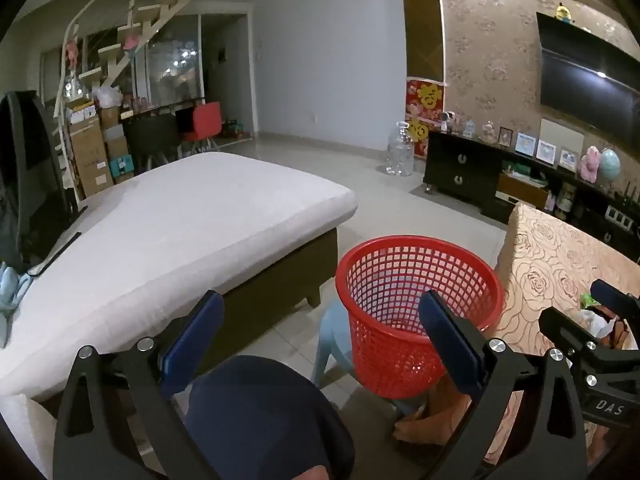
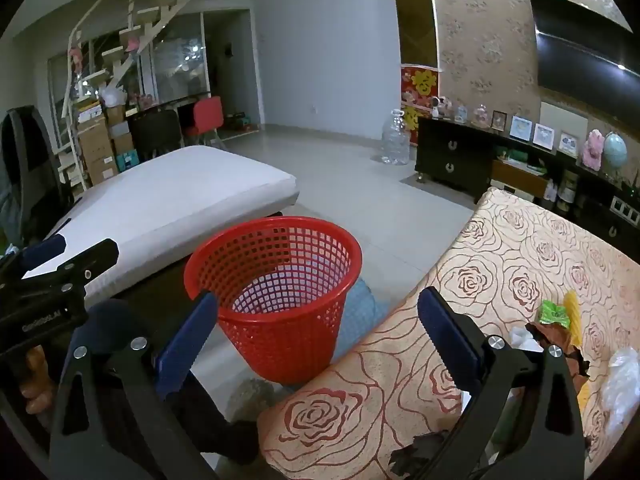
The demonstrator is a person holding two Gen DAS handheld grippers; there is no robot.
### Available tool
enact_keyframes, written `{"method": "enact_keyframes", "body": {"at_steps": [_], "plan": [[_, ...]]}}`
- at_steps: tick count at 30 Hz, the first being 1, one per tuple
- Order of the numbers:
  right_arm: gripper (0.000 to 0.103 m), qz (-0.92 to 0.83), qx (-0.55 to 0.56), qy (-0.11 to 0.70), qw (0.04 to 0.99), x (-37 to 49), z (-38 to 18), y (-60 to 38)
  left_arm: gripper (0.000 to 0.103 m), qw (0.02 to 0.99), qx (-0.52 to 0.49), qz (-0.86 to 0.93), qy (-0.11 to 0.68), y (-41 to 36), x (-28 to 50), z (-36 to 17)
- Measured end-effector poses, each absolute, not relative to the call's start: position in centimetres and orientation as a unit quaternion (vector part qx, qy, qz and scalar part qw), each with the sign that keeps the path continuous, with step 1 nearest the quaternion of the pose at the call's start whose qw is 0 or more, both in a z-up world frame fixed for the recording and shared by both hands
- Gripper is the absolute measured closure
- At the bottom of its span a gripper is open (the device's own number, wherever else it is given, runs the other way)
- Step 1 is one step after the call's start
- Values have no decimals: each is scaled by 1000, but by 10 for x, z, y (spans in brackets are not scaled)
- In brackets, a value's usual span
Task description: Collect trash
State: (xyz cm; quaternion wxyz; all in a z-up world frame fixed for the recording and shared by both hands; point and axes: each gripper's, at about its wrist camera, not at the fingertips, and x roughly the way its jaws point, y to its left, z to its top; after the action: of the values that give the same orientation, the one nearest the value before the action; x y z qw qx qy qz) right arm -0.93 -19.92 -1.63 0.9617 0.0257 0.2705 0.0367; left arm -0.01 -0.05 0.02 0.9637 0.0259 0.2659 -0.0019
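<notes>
Black grippers (image 1: 320, 344), blue-padded jaws

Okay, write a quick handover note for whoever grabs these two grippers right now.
Left gripper: open, empty.
Right gripper: open, empty.
Red plastic mesh wastebasket: on the floor between the white cushioned bench and the rose-patterned table; looks empty.
Trash: green wrapper, brown and yellow wrappers, clear plastic on the table's right side.
Done: nothing collected.
Left: move every piece into the basket.

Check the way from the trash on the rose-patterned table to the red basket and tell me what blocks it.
Nothing visible blocks it. The trash pile lies on the table, and the red basket stands just off the table's left edge on a blue stool, its mouth open and uncovered. Both grippers are open and empty.
</notes>
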Motion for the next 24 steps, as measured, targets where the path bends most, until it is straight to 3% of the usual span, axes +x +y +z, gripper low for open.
{"method": "enact_keyframes", "body": {"at_steps": [24], "plan": [[6,28,18,262,965,-27,-5,-199,8,967,21,-7,252,0,-16,9]]}}
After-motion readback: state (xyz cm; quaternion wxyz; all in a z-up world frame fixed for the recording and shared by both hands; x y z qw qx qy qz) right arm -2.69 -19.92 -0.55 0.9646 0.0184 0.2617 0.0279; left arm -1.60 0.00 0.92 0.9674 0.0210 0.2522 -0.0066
